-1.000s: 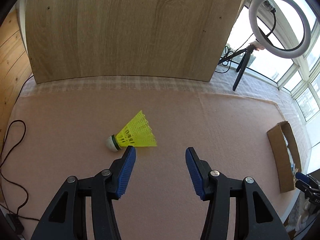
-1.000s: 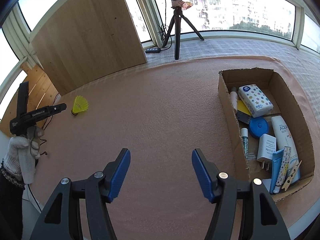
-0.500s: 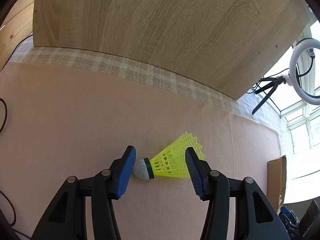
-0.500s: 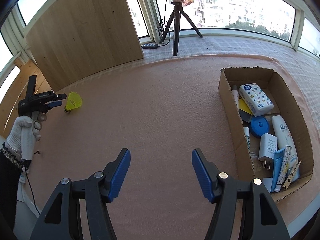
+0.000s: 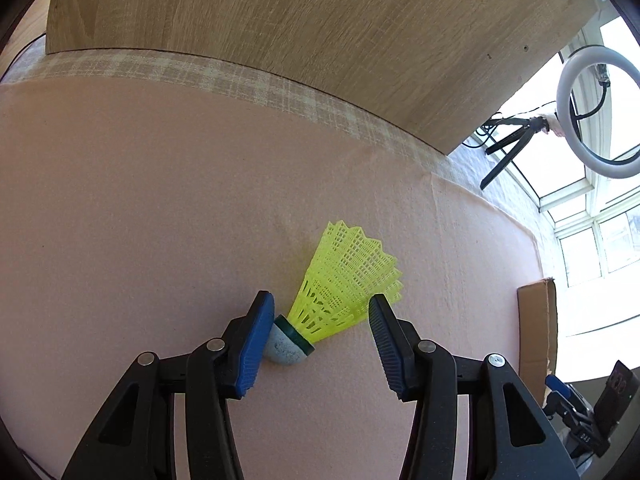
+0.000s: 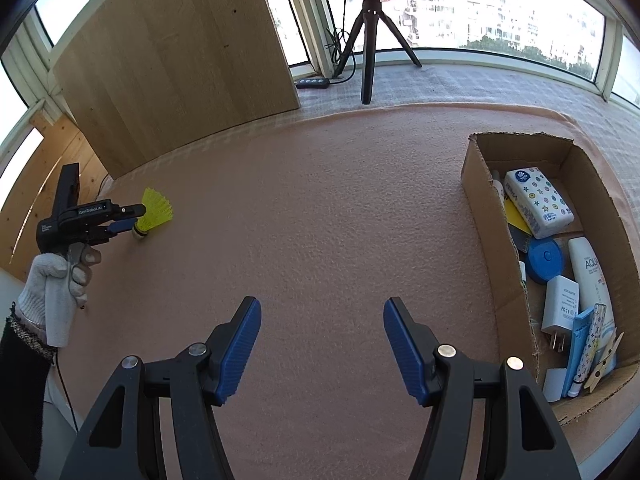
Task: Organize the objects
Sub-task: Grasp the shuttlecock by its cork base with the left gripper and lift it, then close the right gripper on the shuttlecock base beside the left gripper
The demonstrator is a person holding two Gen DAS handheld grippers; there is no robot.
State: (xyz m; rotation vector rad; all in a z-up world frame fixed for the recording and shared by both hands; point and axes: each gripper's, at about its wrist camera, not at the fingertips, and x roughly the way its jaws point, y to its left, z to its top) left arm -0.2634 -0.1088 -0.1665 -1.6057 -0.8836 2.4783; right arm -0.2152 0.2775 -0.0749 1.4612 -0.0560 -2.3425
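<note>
A yellow shuttlecock (image 5: 340, 284) with a white cork lies on the pink mat. My left gripper (image 5: 320, 320) is open around it; the left pad touches the cork and the right pad stands apart from the skirt. In the right wrist view the shuttlecock (image 6: 156, 216) shows at the far left with the left gripper (image 6: 128, 218) on it. My right gripper (image 6: 322, 332) is open and empty above the mat's middle. A cardboard box (image 6: 486, 216) at the right holds several toiletries and small items.
A wooden panel (image 5: 280, 32) stands behind the mat. A ring light on a tripod (image 6: 370, 40) stands at the back. A power strip (image 6: 312, 83) lies by the window. The box corner (image 5: 536, 320) shows at the right of the left wrist view.
My left gripper has moved forward over the shuttlecock, so the cork now sits against the left pad. The shuttlecock has turned more upright in view. My right gripper has barely moved.
</note>
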